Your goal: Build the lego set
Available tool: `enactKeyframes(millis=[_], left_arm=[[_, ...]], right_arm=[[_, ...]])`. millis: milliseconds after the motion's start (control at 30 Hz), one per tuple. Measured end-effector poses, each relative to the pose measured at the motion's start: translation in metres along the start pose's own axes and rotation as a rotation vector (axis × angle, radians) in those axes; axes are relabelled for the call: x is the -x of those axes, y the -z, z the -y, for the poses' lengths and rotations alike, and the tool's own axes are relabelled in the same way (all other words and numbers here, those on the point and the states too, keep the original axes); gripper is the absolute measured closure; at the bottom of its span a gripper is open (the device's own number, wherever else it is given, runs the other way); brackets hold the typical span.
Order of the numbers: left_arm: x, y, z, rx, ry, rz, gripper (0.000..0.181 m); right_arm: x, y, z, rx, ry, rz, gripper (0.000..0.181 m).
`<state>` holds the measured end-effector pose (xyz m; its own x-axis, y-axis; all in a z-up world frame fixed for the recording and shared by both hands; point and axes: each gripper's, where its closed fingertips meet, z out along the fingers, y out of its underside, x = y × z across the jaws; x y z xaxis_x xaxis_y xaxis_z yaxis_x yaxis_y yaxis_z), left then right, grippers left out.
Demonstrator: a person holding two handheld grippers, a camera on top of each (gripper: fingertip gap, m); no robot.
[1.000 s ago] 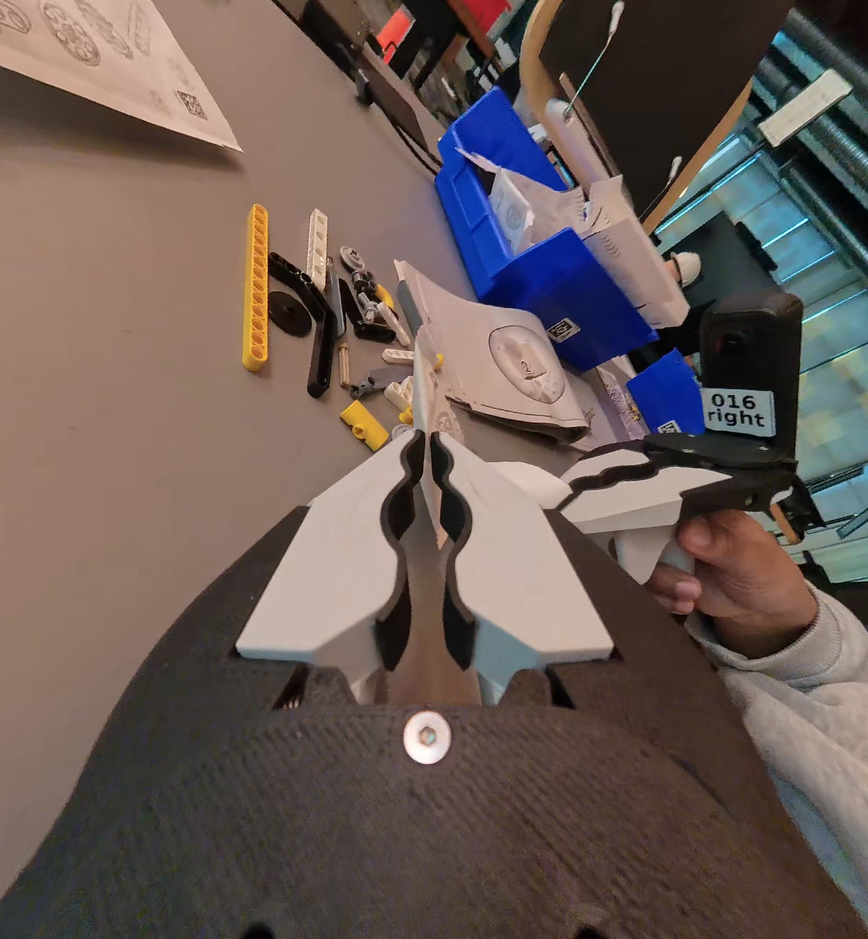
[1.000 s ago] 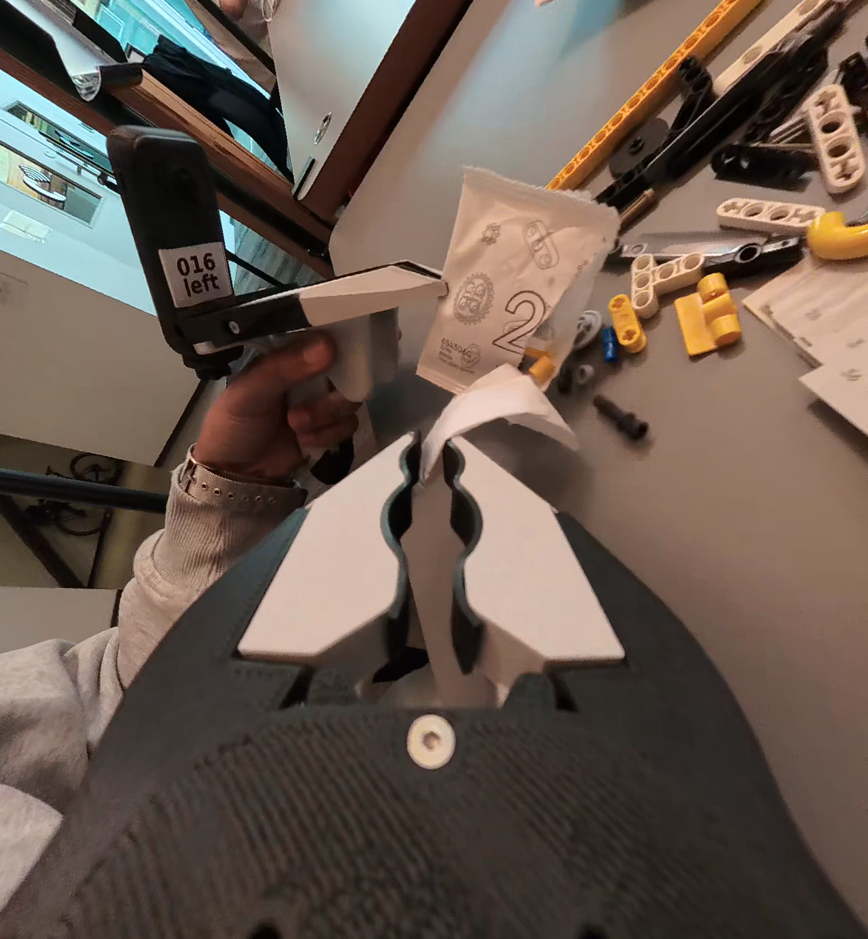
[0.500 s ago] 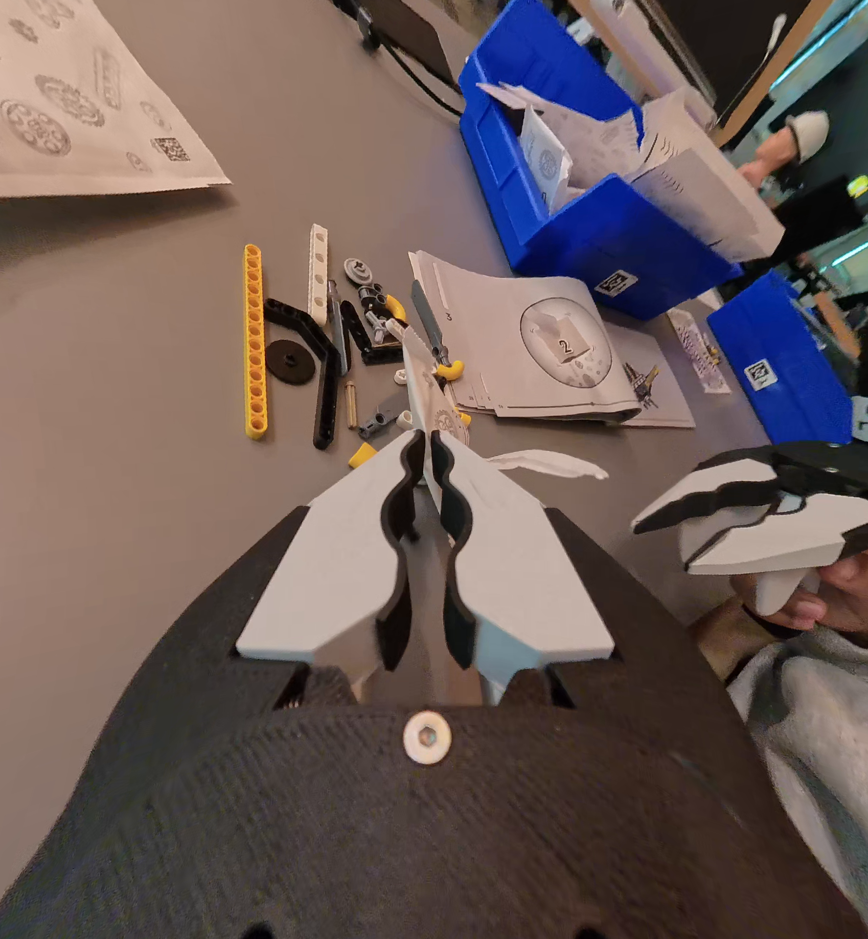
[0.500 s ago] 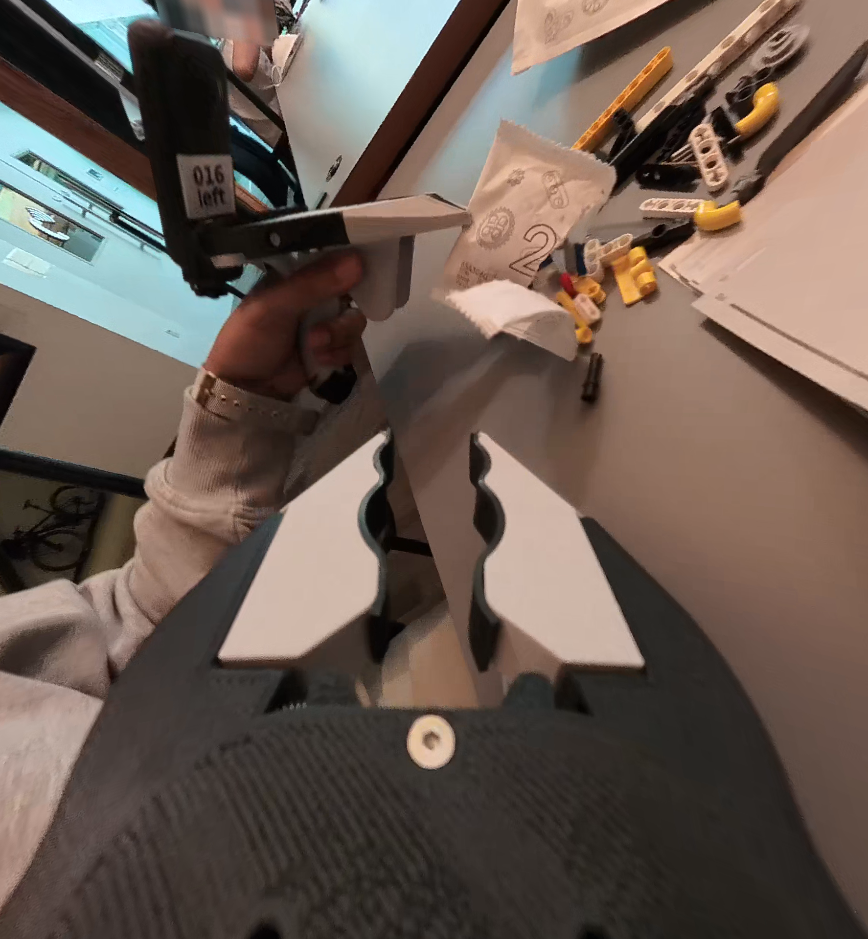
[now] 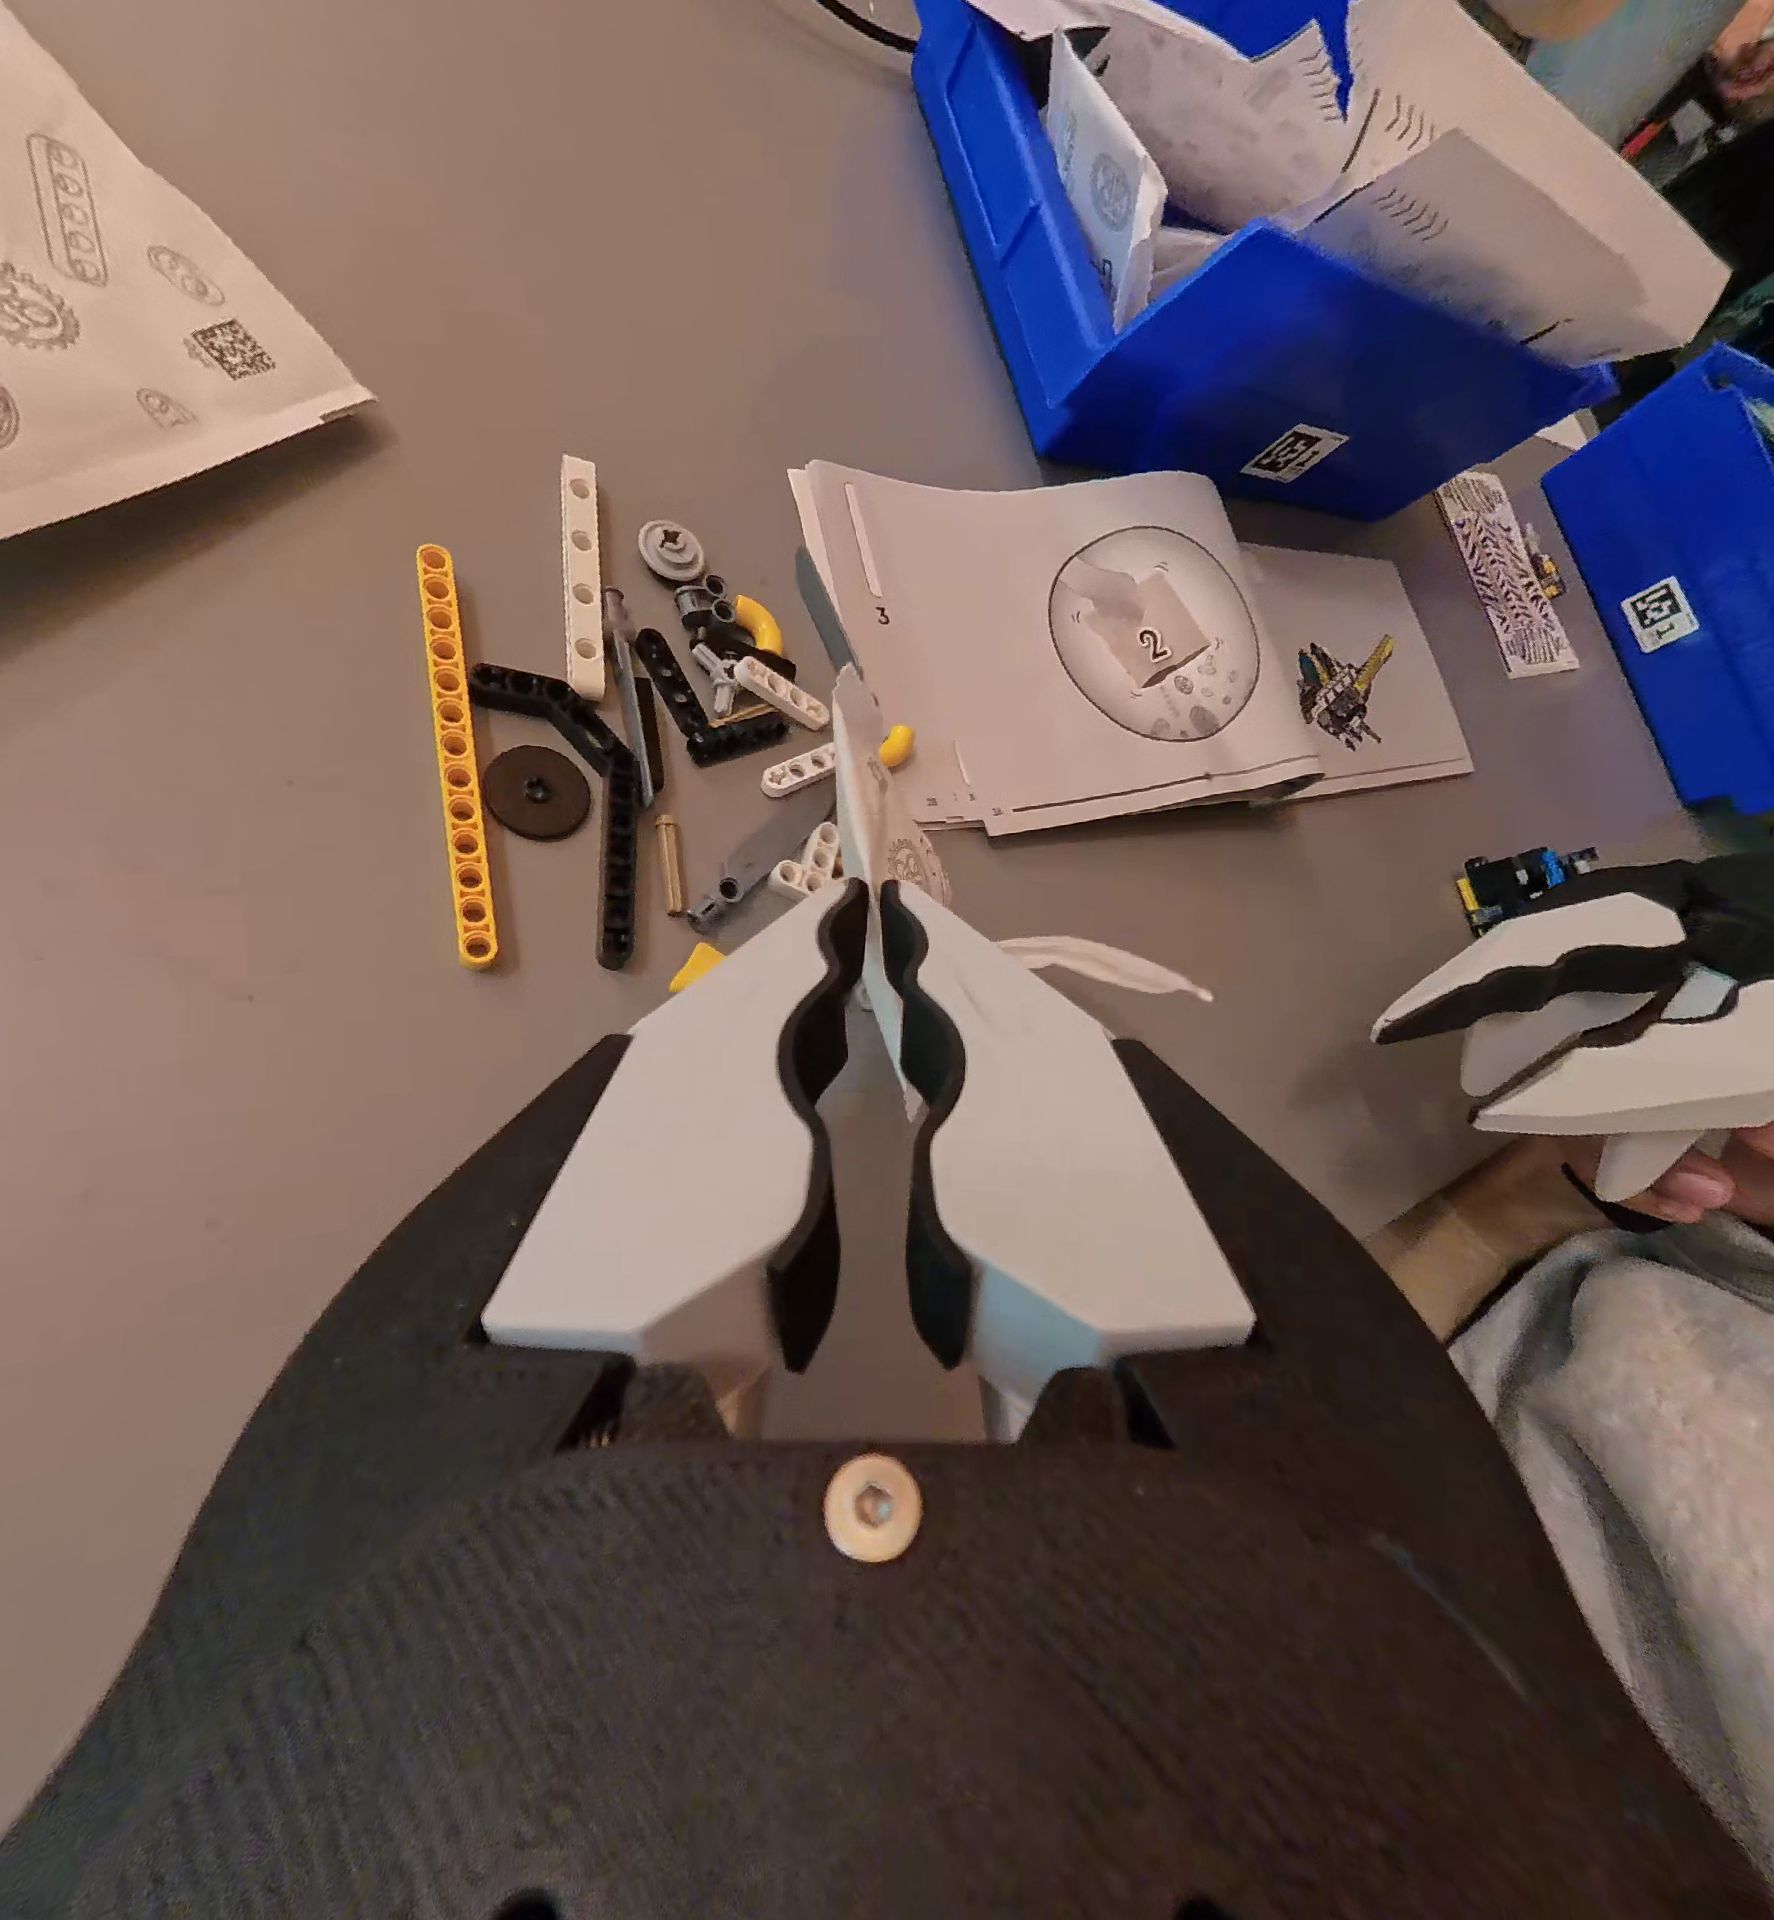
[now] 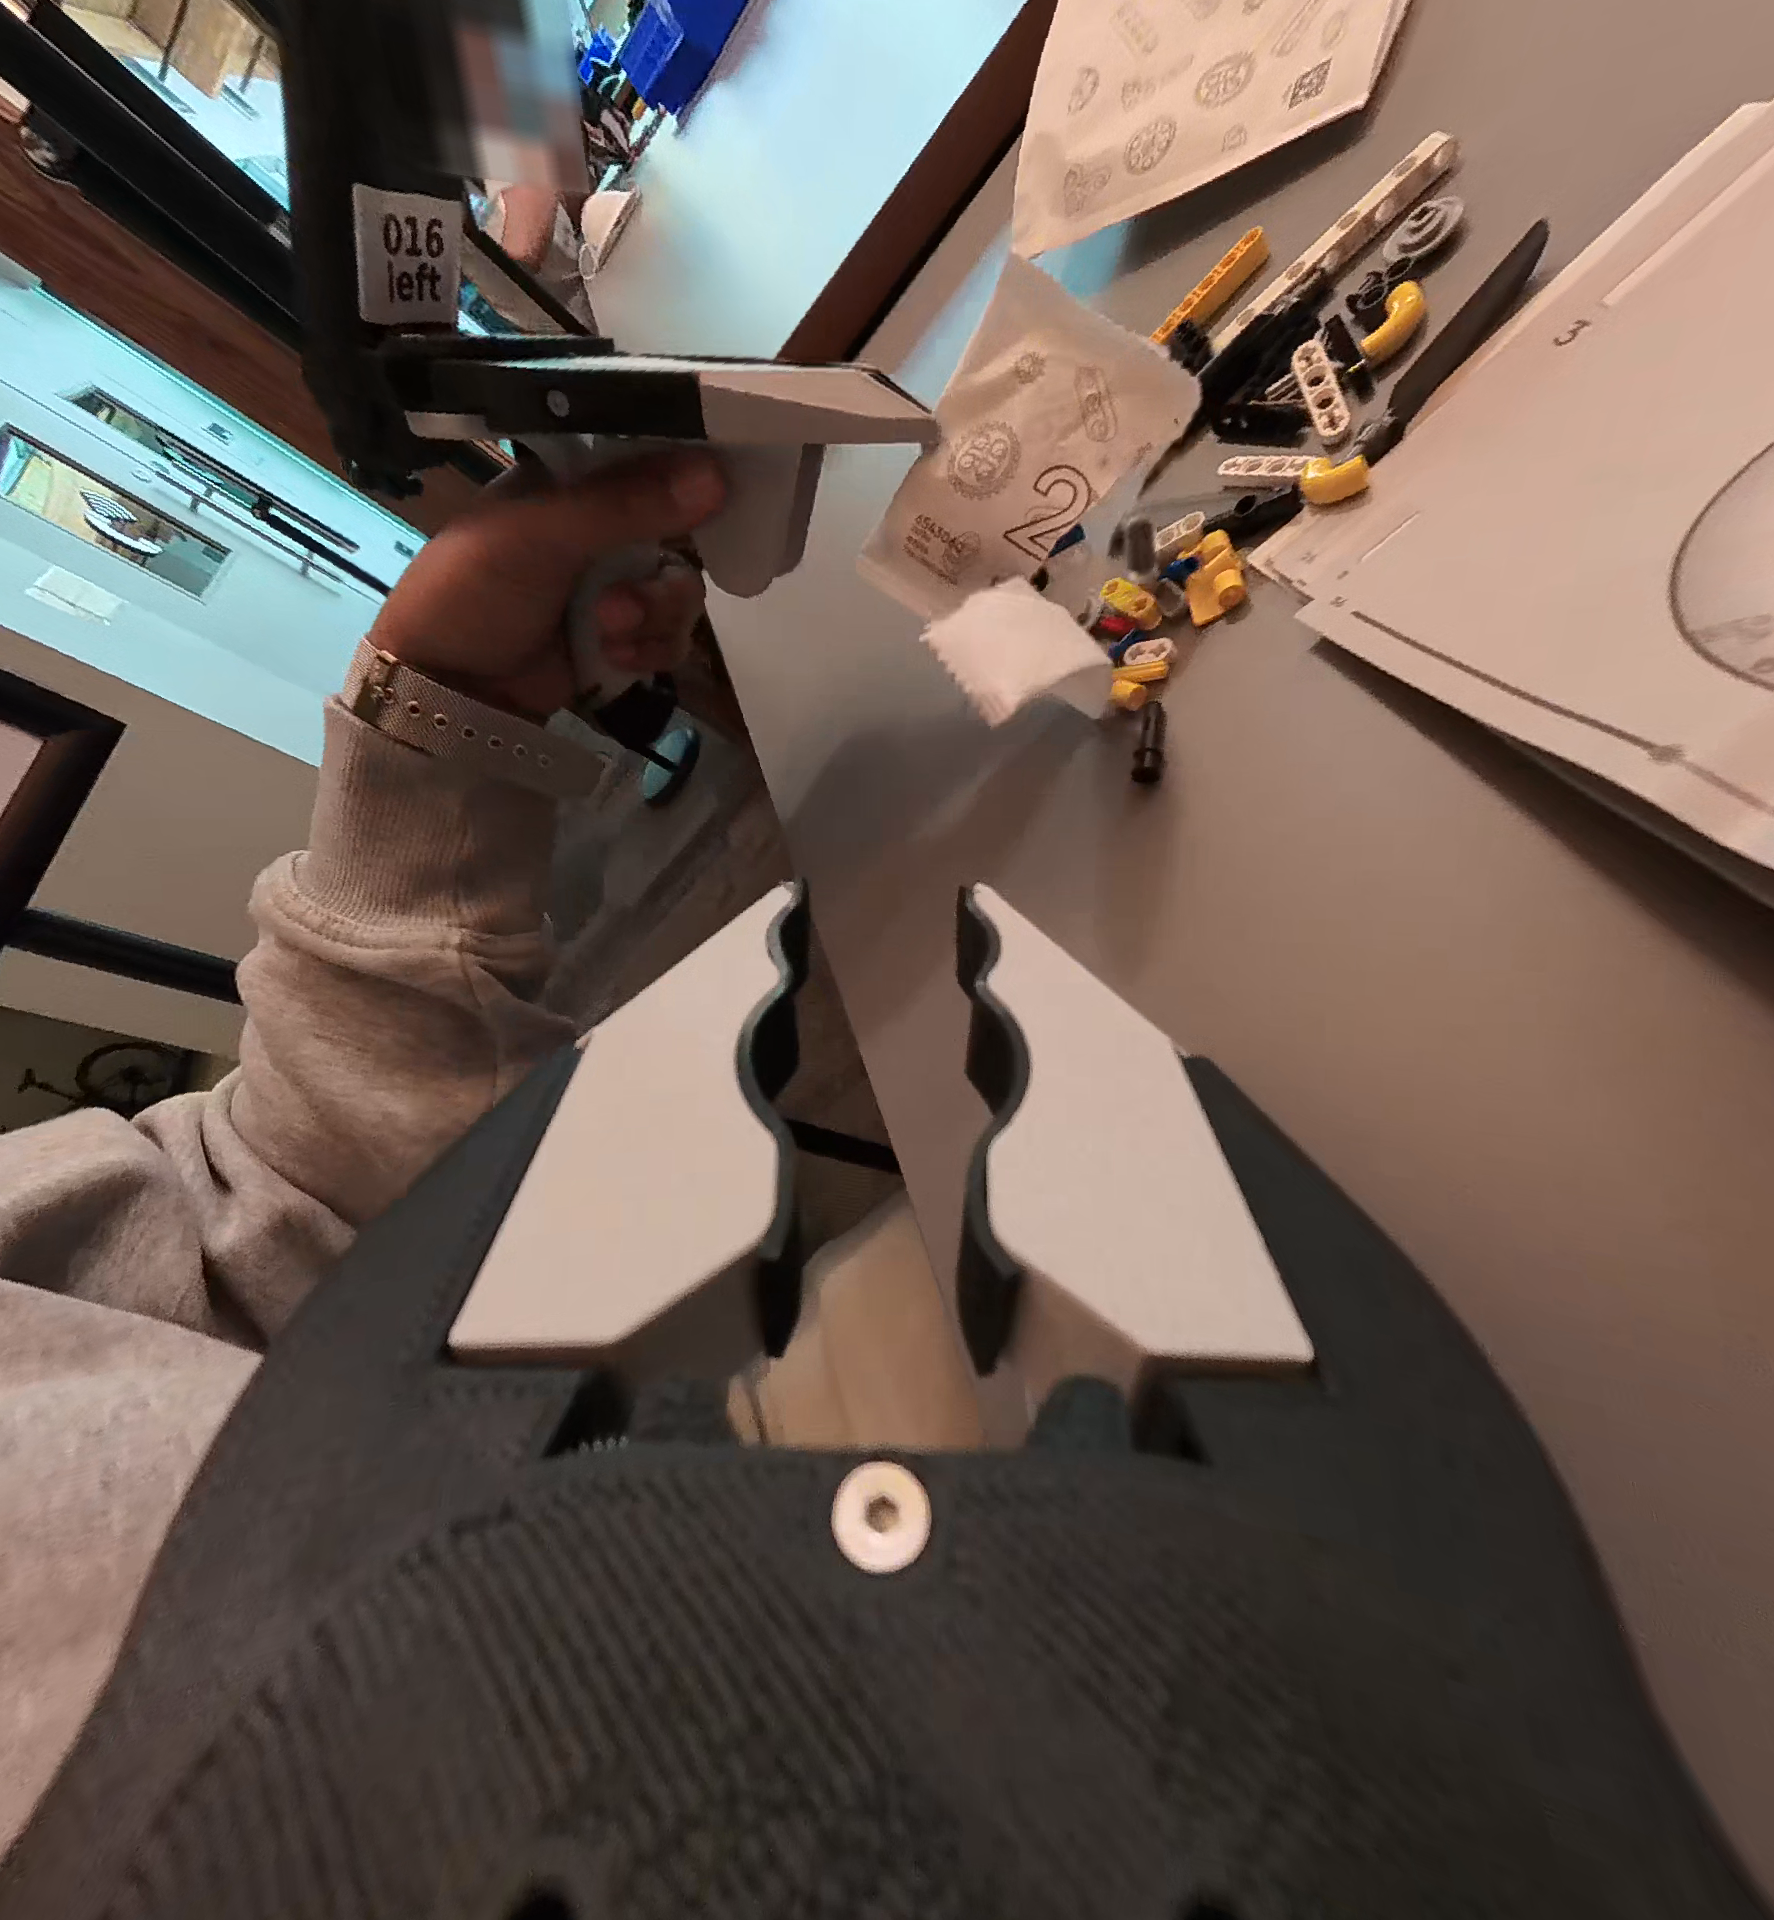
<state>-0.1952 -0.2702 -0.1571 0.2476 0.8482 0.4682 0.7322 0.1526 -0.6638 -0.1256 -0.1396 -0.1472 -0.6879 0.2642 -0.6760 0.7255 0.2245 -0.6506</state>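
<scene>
**Already torn: left gripper holds the parts bag up over the spilled pieces**

Up above the grey table point(image 5: 187, 1039), the left gripper point(image 5: 870, 902) is clamped on a white paper parts bag point(image 6: 1044, 457), its jaws pressed together on the bag's upper edge. The bag hangs down from the fingertips, its long axis running away from them toward the table, with its open lower end just over a scatter of small yellow, blue and white pieces point(image 6: 1163, 613). A torn white strip point(image 6: 1018, 644) lies on the table just beside that scatter, on the side nearest the right gripper.

The right gripper point(image 6: 878, 914) is released: its jaws stand well apart with nothing between them, and it sits back from the bag, near the table's front edge. The left gripper is therefore the nearer one to the bag.

Beyond the bag lie longer beams, among them a yellow beam point(image 5: 455, 758), and to the bag's right an open instruction booklet point(image 5: 1101, 644). Likely the bag is being emptied.
</scene>
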Motion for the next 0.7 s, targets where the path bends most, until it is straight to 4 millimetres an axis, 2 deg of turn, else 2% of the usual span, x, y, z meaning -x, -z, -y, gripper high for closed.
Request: enactKeyframes(millis=[33, 267, 700], left_arm=[[-0.0013, 0.0017, 0.0009, 0.007, -0.008, 0.006, 0.181], [-0.0045, 0.0113, 0.0084, 0.039, -0.058, 0.061, 0.181], [0.0049, 0.005, 0.0085, 0.055, -0.02, 0.057, 0.181]], right_arm=[[-0.0002, 0.001, -0.0001, -0.002, -0.002, 0.003, 0.155], [-0.0009, 0.0057, 0.0028, -0.018, -0.013, 0.019, 0.155], [-0.0067, 0.0064, 0.0034, -0.023, -0.037, 0.025, 0.154]])
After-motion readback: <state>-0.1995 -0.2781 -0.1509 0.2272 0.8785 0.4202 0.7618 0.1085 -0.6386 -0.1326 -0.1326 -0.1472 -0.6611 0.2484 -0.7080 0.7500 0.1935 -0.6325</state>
